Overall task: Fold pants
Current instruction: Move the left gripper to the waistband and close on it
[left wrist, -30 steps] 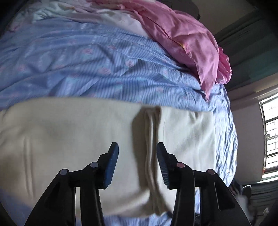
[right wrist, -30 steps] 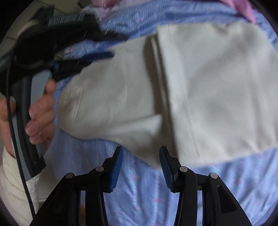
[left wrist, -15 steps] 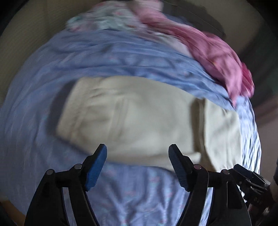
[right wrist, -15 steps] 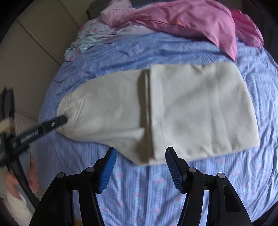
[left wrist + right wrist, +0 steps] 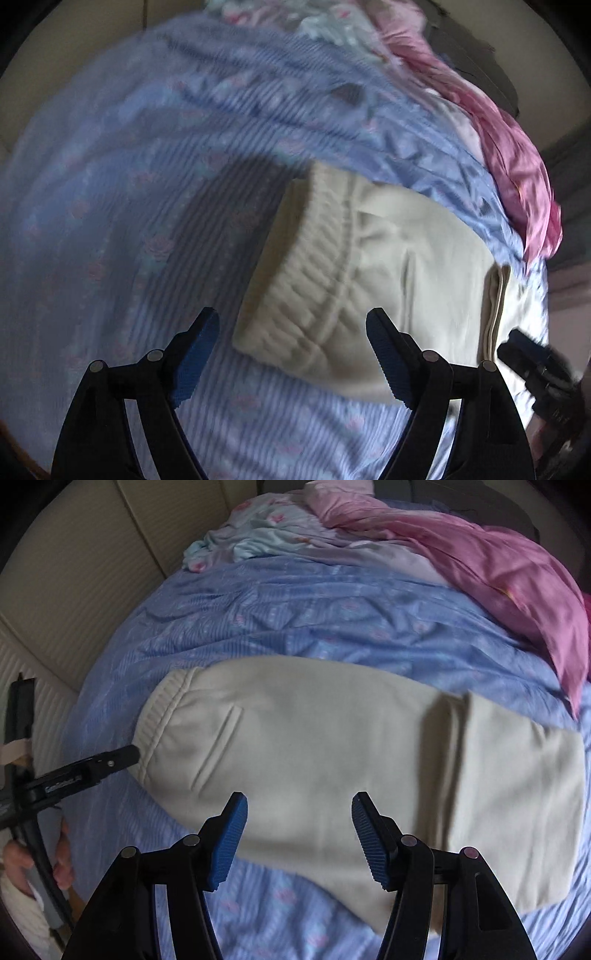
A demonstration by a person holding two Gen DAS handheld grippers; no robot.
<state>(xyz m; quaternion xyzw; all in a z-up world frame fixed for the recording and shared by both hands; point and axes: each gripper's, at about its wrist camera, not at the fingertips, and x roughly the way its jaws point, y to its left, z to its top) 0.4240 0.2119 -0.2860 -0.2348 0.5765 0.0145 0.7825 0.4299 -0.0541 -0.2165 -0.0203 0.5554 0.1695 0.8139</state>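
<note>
Cream pants (image 5: 332, 753) lie flat on the blue bed cover, legs folded back over themselves at the right (image 5: 517, 775). The ribbed waistband (image 5: 295, 295) is at the left end. My left gripper (image 5: 295, 354) is open and empty, just before the waistband's near corner; it also shows in the right wrist view (image 5: 110, 762), its tip close to the waistband. My right gripper (image 5: 299, 834) is open and empty, above the pants' near edge around the seat; part of it shows in the left wrist view (image 5: 539, 373).
A blue striped floral bed cover (image 5: 314, 620) spreads under the pants. A pink cloth (image 5: 498, 576) and a light blue garment (image 5: 251, 535) lie crumpled at the far side. A beige padded headboard (image 5: 66, 572) is at the left.
Both grippers have opened wider. The left gripper has moved left, to the waistband end. The right gripper has pulled back and shifted left over the pants' near edge.
</note>
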